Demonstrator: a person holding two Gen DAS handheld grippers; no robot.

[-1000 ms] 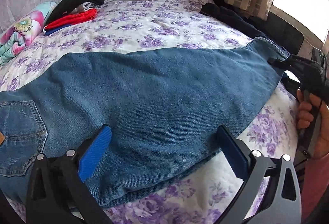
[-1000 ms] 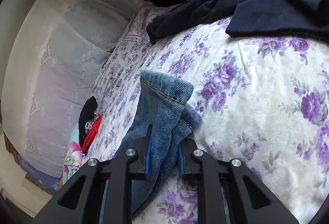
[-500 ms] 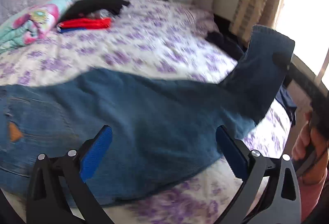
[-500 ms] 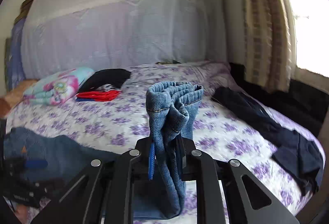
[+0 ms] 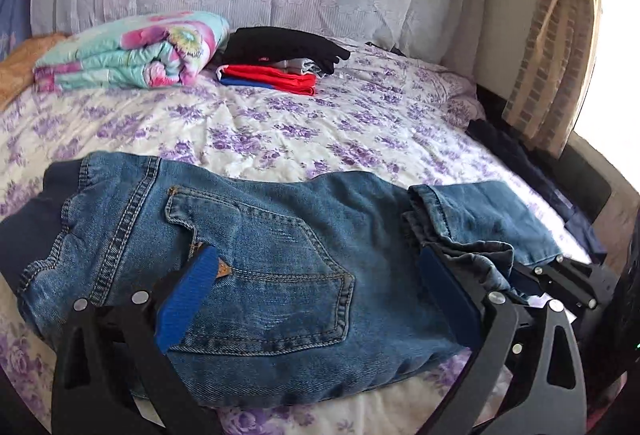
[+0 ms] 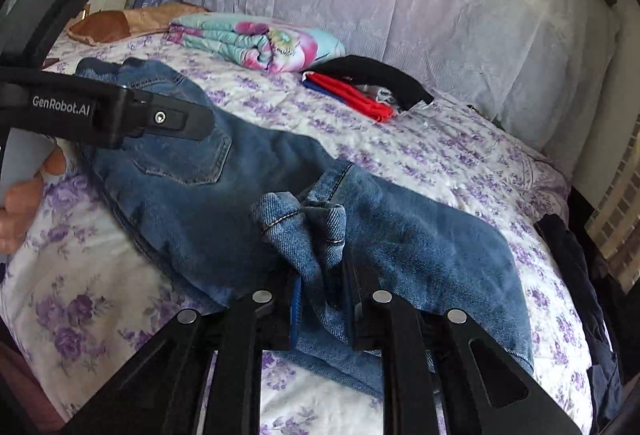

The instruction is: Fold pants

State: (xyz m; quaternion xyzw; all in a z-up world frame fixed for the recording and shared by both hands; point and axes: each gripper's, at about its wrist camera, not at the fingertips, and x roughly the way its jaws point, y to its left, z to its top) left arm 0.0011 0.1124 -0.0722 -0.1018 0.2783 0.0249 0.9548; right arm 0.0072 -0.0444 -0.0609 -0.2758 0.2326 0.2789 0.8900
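Blue jeans [image 5: 280, 259] lie on the flowered bed, back pocket up, with the legs folded over toward the seat. My left gripper [image 5: 316, 295] is open just above the seat, its blue pads wide apart on either side of the pocket. My right gripper [image 6: 322, 299] is shut on the bunched leg hems [image 6: 308, 231] and holds them over the jeans [image 6: 192, 171] near the middle. The right gripper also shows at the right edge of the left wrist view [image 5: 560, 275]. The left gripper's black body [image 6: 120, 111] shows in the right wrist view over the waistband.
A folded floral blanket [image 5: 132, 55], a red and blue folded pile [image 5: 272, 77] and a black garment [image 5: 280, 45] lie at the back of the bed. Dark navy clothes [image 6: 576, 275] hang over the right edge. A curtain [image 5: 548, 47] hangs at the right.
My right gripper lifted the leg hems off the bed's right side and carried them left over the jeans, folding the legs. My left gripper moved left from the legs to the seat pocket.
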